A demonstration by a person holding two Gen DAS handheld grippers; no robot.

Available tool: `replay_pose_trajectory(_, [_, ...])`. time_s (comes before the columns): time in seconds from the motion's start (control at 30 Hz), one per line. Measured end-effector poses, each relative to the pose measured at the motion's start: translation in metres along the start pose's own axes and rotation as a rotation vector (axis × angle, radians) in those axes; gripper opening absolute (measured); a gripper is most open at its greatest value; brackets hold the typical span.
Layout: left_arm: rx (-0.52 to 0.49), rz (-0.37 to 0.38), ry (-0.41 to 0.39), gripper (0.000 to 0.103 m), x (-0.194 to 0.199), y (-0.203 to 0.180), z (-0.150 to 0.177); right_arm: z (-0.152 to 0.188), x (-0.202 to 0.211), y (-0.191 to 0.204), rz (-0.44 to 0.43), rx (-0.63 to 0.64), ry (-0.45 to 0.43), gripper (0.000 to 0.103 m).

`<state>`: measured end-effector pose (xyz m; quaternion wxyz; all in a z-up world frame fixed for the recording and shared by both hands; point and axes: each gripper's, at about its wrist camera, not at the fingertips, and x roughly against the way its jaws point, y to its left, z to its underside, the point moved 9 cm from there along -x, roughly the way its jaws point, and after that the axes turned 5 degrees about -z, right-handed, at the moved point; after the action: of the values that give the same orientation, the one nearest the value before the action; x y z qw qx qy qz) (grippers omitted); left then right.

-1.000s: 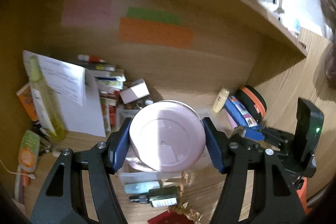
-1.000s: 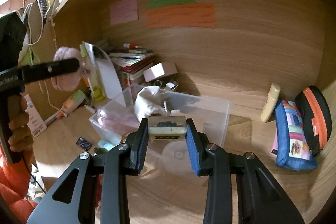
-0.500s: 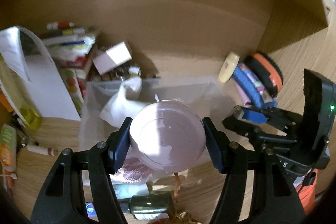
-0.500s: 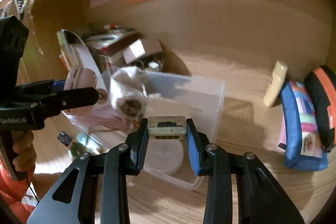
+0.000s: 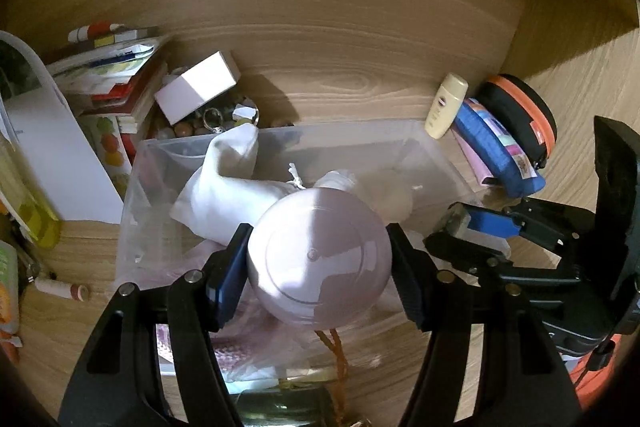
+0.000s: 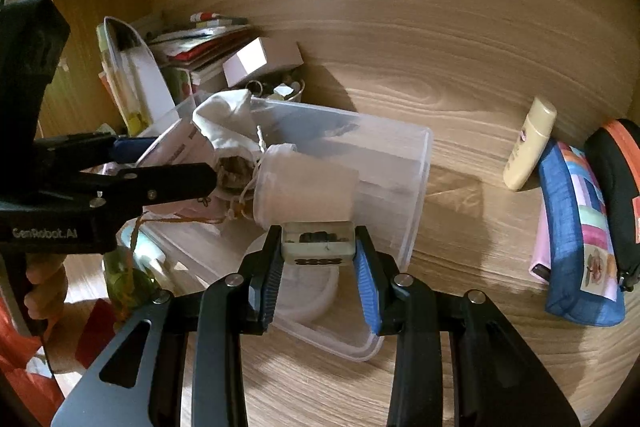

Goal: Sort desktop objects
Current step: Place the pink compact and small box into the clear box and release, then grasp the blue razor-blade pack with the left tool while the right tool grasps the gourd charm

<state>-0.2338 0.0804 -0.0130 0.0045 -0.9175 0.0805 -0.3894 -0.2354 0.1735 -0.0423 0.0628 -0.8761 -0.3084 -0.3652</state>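
Lowered both grippers toward clear bin since earlier frame. Held left gripper half-spread, clamped on pink round container over bin; held right gripper narrow, pinching small clear box at bin rim.

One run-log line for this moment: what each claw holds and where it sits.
left claw: shut on pink round container | right claw: shut on small clear case | both over clear plastic bin | nothing released

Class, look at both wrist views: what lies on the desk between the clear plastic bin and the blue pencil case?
Between the clear plastic bin and the blue pencil case stands a cream lotion bottle, leaning on the case; otherwise bare wood. The right wrist view shows it best.
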Motion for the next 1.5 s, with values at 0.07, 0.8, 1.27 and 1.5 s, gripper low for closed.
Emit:
replay_pose_trajectory(0.07, [-0.011, -0.005, -0.005, 0.065, -0.001, -0.001, 0.001, -0.001, 0.0, 0.001, 0.003, 0.009, -0.002, 0.032])
replay_pose_trajectory(0.8, [0.01, -0.067, -0.064, 0.081, 0.045, 0.033, 0.0, -0.013, 0.016, 0.015, -0.035, 0.023, -0.091, 0.069])
replay_pose_trajectory(1.27, [0.071, -0.234, 0.021, 0.095, 0.071, 0.134, 0.072, -0.004, 0.028, 0.059, -0.068, 0.003, -0.045, 0.076])
replay_pose_trajectory(1.5, [0.108, -0.196, 0.172, 0.095, 0.045, 0.157, 0.121, 0.036, 0.024, 0.097, -0.041, -0.003, -0.003, 0.085])
